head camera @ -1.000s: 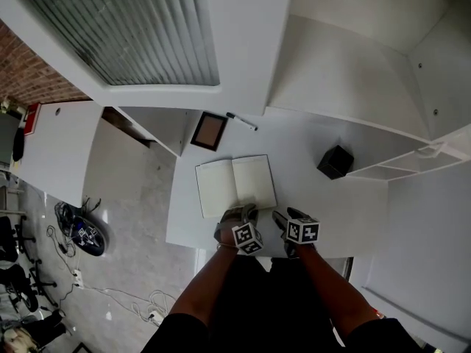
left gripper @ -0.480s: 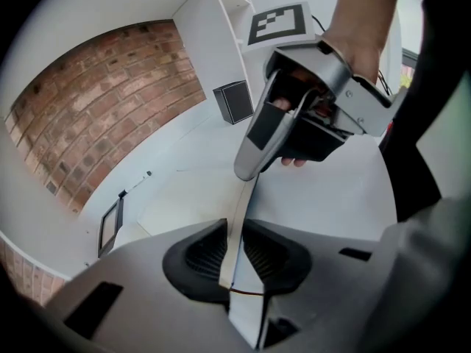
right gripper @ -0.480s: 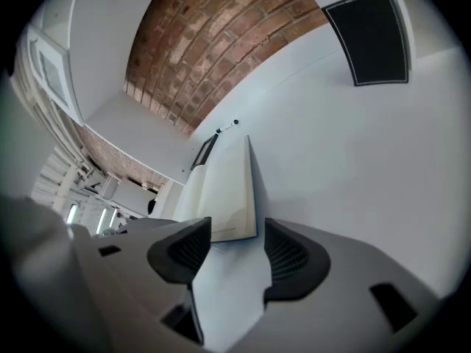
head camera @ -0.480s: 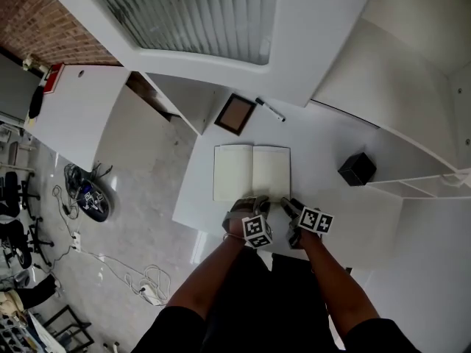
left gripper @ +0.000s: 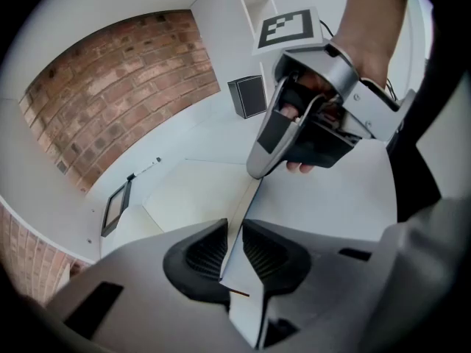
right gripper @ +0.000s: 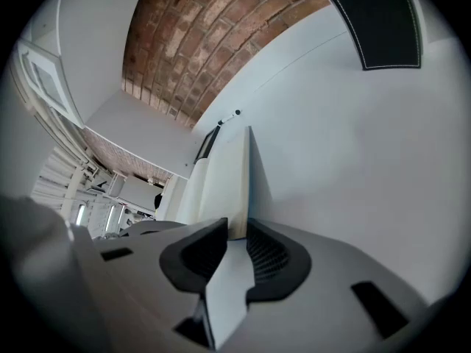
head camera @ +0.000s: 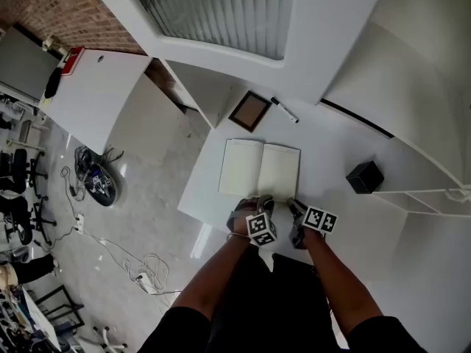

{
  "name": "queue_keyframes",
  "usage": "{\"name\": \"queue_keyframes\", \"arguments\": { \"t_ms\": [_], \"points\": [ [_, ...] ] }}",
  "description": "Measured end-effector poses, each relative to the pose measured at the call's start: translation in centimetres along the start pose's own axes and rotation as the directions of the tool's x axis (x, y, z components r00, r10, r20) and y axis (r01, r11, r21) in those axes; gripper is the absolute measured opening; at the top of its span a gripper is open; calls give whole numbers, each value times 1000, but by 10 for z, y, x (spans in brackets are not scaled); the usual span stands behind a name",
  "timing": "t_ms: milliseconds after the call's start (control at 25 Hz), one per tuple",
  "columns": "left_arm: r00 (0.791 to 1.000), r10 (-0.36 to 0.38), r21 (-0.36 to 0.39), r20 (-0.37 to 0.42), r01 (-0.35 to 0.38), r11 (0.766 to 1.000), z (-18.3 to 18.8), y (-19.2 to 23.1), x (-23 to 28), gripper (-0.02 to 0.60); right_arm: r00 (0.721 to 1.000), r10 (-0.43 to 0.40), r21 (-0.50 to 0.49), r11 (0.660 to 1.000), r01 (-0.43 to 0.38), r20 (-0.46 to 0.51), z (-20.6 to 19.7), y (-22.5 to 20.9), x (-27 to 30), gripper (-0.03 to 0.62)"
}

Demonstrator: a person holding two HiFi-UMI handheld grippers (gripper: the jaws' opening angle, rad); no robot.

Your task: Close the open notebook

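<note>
Left tool (left gripper: 234,250) clenched on thin sheet at near edge of open white paper notebook (head camera: 261,169). Right tool (right gripper: 237,250) jaws just been closing, now clamped on right-hand pages. Notebook lies mid white bench (head camera: 331,149); black cube box (head camera: 365,176) farther right.

The notebook (head camera: 261,169) has creamy white pages, the table (head camera: 327,164) is white, the little box (head camera: 365,176) is black, the frame (head camera: 249,111) is brown with a dark edge, and the wall (left gripper: 125,79) is red-brown brick.
</note>
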State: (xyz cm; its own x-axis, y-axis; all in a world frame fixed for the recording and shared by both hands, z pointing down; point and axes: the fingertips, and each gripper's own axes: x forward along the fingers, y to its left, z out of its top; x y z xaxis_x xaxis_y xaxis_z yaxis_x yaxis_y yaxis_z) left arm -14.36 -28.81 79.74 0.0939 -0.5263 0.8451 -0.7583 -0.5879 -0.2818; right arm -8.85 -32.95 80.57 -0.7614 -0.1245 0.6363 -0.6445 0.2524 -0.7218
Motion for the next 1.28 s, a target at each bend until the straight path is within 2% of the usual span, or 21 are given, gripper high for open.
{"name": "queue_keyframes", "arguments": {
  "t_ms": [80, 240, 360, 440, 520, 600, 760, 840, 920, 1000, 1160, 1280],
  "points": [
    [1000, 11, -32, -10, -11, 999, -1, -1, -2, 60, 1000, 5, -8, 1000, -5, 0, 1, 0, -3, 59],
    [999, 41, -115, -24, -44, 992, -1, -2, -15, 61, 999, 29, -30, 999, -30, -19, 2, 5, -8, 48],
    [997, 71, -192, -23, -74, 978, 0, -3, -31, 60, 998, 49, -51, 997, -50, -37, 3, 9, -13, 43],
    [994, 105, -255, -21, -107, 961, 1, -3, -41, 60, 997, 59, -62, 996, -62, -49, 3, 11, -15, 41],
    [989, 147, -344, -24, -146, 928, -2, -1, -52, 60, 996, 70, -74, 994, -74, -61, 3, 13, -16, 40],
    [981, 194, -434, -28, -187, 882, -4, 3, -67, 56, 994, 80, -93, 992, -87, -77, 4, 18, -17, 39],
    [959, 282, -588, -23, -241, 773, -11, 7, -95, 18, 989, 100, -164, 980, -116, -106, 6, 30, -21, 40],
    [948, 318, -653, -11, -248, 716, -15, 6, -108, 17, 987, 109, -204, 970, -131, -117, 7, 36, -23, 40],
    [936, 352, -701, 10, -244, 670, -20, 6, -123, 17, 986, 113, -240, 961, -141, -125, 6, 45, -26, 40],
    [925, 380, -729, 27, -242, 641, -28, 7, -139, 17, 985, 113, -269, 952, -145, -130, 3, 59, -30, 40],
    [910, 413, -747, 26, -257, 613, -49, 15, -159, 17, 988, 101, -313, 940, -134, -118, -4, 80, -38, 40],
    [902, 429, -785, 53, -228, 576, -69, 29, -165, 17, 993, 83, -321, 941, -107, -88, -5, 89, -30, 38]
  ]
}}
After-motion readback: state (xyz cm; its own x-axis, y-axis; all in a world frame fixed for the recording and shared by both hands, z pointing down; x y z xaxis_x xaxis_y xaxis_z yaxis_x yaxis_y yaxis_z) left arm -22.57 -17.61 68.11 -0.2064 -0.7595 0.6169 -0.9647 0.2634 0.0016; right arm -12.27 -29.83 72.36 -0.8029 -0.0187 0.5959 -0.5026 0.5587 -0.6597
